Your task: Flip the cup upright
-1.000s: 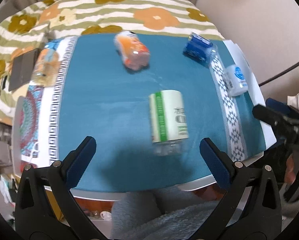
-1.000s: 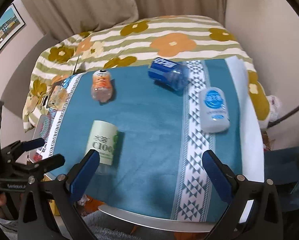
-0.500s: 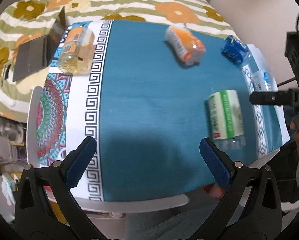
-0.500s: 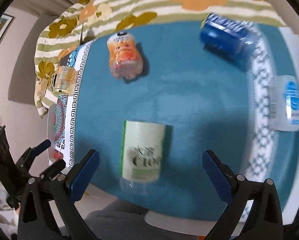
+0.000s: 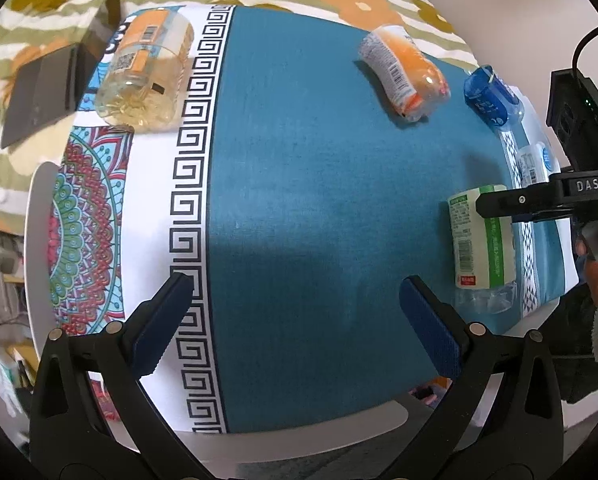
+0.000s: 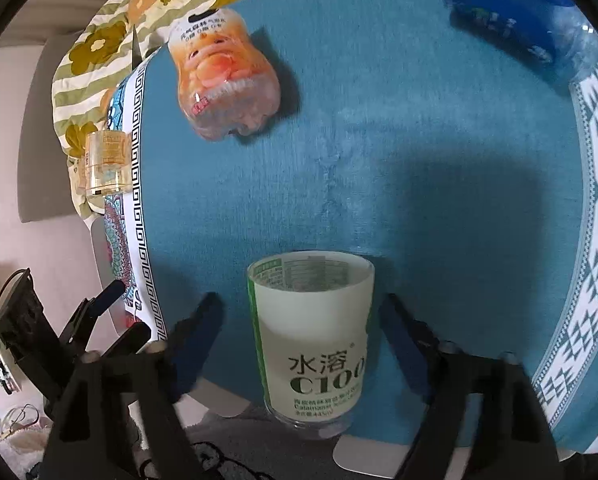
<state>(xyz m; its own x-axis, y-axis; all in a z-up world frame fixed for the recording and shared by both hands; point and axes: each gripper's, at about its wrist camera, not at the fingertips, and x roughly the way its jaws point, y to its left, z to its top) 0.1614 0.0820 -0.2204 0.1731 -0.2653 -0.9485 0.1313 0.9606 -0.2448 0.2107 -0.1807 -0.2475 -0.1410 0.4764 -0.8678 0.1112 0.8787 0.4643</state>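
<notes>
A clear cup with a green and white label [image 6: 313,340] lies on its side on the blue cloth near the table's front edge. It also shows at the right in the left wrist view [image 5: 481,244]. My right gripper [image 6: 301,326] is open, with one blue pad on each side of the cup and a gap to each. My left gripper [image 5: 293,320] is open and empty above the front left of the cloth, well left of that cup. The right gripper's black body [image 5: 539,200] reaches over the cup in the left wrist view.
Several other cups lie on their sides: an orange one [image 5: 405,70], a blue one [image 5: 493,94], a white and blue one [image 5: 533,162] and a yellow one [image 5: 145,72] at the far left. A dark tablet [image 5: 39,94] lies on the flowered bedding.
My right gripper has moved down and forward until the green-labelled cup sits between its pads. My left gripper has drifted left, away from that cup.
</notes>
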